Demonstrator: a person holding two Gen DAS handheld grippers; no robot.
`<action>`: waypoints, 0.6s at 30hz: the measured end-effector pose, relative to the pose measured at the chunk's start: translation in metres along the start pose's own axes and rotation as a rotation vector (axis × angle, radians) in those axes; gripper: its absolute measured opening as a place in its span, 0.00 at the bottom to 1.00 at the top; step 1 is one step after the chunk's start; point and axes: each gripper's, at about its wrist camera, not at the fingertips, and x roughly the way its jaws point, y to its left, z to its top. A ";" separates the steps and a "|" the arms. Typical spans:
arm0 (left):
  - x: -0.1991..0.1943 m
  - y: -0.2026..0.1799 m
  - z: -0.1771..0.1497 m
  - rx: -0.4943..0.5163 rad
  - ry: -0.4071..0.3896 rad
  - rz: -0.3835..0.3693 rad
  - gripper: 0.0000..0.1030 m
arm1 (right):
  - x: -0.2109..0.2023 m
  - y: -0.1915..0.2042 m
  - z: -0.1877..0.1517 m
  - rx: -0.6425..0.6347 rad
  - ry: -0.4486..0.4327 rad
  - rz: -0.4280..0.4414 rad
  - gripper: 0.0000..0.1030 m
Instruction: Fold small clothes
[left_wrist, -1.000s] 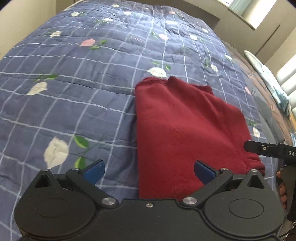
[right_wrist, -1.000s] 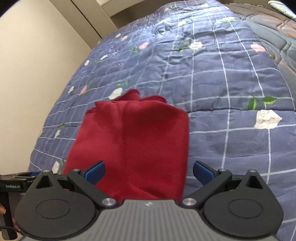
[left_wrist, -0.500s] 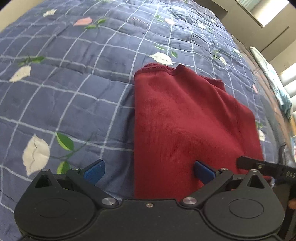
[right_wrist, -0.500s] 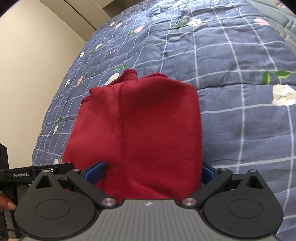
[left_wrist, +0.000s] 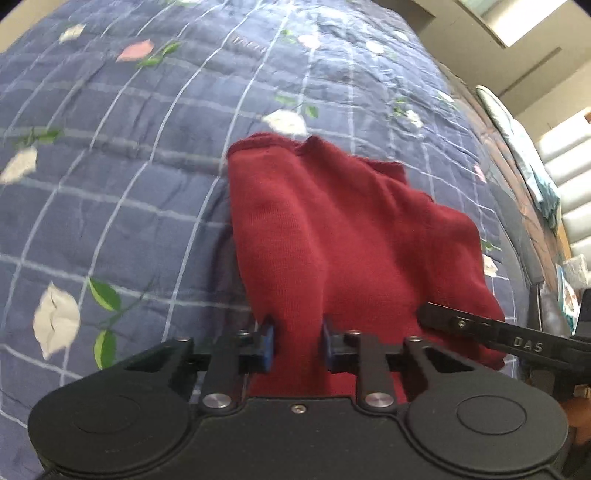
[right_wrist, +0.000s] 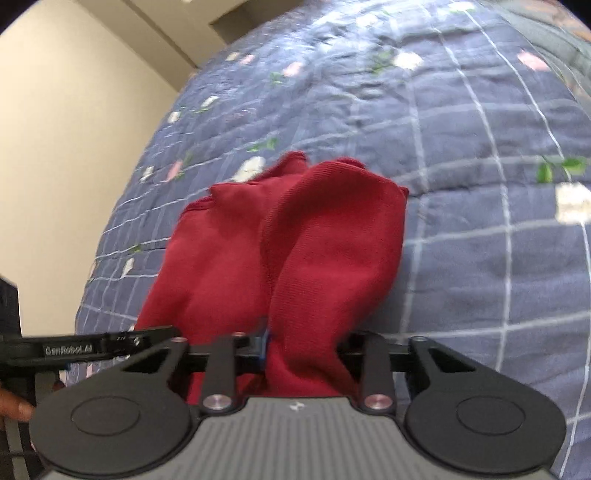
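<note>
While both jaws close, left tool and right tool pinch the red garment's near edge on the bed, ready to fold it.

The garment lay on the bed, its near edge between the left tongs and right tongs.

I am looking at a home bedroom, with a bed wearing a blue checked floral quilt, a cream wall rising beside it, and daylight showing beyond.
</note>
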 end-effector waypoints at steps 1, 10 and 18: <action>-0.004 -0.003 0.002 0.018 -0.010 0.003 0.22 | -0.003 0.008 0.001 -0.030 -0.011 0.003 0.28; -0.078 0.019 0.030 0.020 -0.154 0.097 0.21 | -0.006 0.082 0.016 -0.128 -0.090 0.159 0.29; -0.065 0.079 0.030 -0.067 -0.119 0.210 0.23 | 0.057 0.108 0.010 -0.152 0.010 0.095 0.31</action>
